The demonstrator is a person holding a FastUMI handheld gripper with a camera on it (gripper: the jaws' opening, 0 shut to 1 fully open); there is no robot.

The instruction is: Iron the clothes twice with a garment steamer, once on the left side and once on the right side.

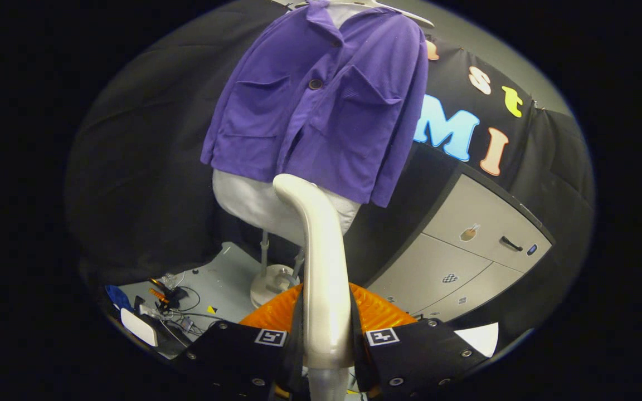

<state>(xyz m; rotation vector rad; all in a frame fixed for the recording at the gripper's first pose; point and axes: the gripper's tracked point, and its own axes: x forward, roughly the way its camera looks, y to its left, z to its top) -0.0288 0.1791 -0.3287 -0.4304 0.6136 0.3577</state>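
One garment steamer (321, 262) stands gripped between the two fingers of the gripper (326, 340), which press on its pale handle from either side. Its long axis runs straight ahead from the fingers and up, and the curved head bends over at the top toward the hem of the purple jacket (321, 106); the head appears to sit just short of the cloth, though contact cannot be told from here. The jacket hangs buttoned on a pale dress form (254, 206), whose stand and round base (271, 281) rest on the floor beyond the fingers.

To do the pass well, I would judge that the head should meet the fabric flat on one front panel, then travel slowly along the length of that panel without snagging the chest pockets or the brown button (315, 84), before the same stroke is made on the other side. Keep the grip firm so the handle does not twist.

Right of the form stands a grey cabinet (482, 234); left of the base lie loose cables (179, 312) on the floor.
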